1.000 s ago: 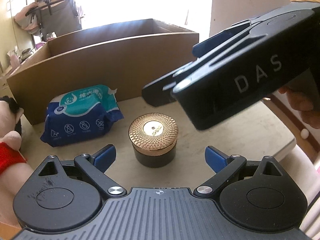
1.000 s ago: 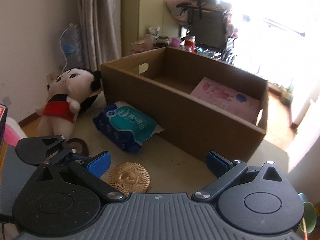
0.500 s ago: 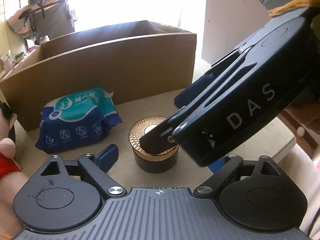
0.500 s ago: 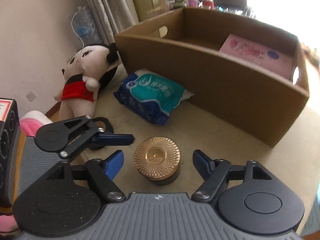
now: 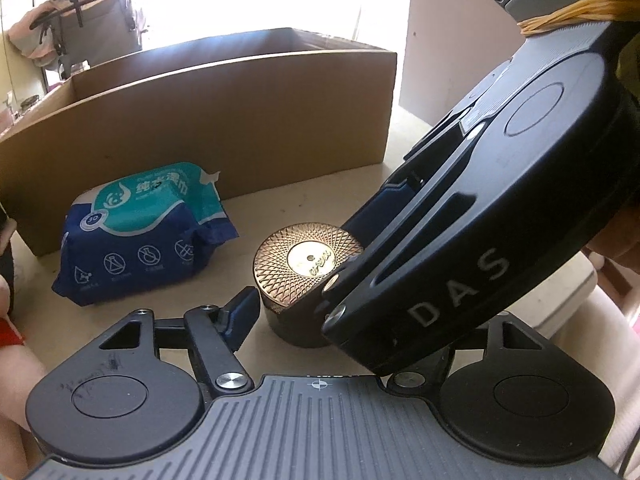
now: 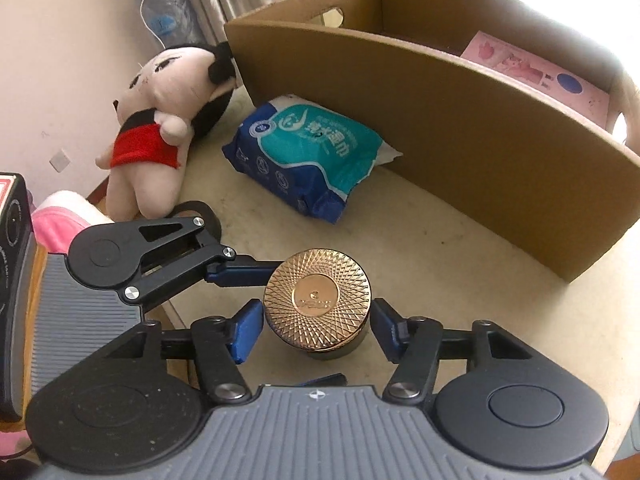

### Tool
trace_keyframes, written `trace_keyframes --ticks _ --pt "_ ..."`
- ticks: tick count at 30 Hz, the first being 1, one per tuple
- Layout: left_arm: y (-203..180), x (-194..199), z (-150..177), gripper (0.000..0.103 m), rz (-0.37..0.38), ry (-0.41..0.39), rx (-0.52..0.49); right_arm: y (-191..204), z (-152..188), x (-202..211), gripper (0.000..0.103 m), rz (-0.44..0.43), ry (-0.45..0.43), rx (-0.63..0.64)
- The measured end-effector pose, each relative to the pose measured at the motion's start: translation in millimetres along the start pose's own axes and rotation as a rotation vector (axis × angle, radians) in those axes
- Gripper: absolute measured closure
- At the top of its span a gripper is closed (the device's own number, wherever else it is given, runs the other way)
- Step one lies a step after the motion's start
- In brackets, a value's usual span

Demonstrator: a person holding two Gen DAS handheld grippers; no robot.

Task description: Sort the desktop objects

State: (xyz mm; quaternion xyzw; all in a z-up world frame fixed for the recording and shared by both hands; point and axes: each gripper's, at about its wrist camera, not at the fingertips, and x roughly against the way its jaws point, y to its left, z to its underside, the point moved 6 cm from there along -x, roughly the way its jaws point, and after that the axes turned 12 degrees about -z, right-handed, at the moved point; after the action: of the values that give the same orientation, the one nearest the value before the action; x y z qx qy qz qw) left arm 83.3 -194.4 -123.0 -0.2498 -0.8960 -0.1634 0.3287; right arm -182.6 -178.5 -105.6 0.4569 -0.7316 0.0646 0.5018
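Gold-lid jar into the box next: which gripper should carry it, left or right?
Probably right. The right gripper straddles the jar squarely, jaws closing, with the box ahead. The left gripper is also closing on it, from the side farther from the box.

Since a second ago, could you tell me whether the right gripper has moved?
Yes. The right gripper has come down toward the table and now straddles the jar, jaws closing; the wipes stayed put.

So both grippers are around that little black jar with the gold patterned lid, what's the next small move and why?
Probably finish closing the right gripper on the round black jar with the gold patterned lid. Its blue pads flank the jar, closing, with slim gaps left. The left gripper is closing too; one of its fingers already meets the jar's side, the other is hidden. Lift only once gripped, toward the brown cardboard box.
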Motion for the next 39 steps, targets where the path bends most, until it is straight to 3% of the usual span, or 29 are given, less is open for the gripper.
trace_keyframes --ticks 24,39 --pt "6.5 -10.9 12.1 0.032 0.049 -0.016 0.019 -3.6 -3.0 -6.4 0.039 -0.037 0.027 0.024" --pt "7.2 -11.9 8.0 0.040 0.040 -0.003 0.022 -4.5 -2.2 -2.9 0.040 -0.044 0.033 -0.015"
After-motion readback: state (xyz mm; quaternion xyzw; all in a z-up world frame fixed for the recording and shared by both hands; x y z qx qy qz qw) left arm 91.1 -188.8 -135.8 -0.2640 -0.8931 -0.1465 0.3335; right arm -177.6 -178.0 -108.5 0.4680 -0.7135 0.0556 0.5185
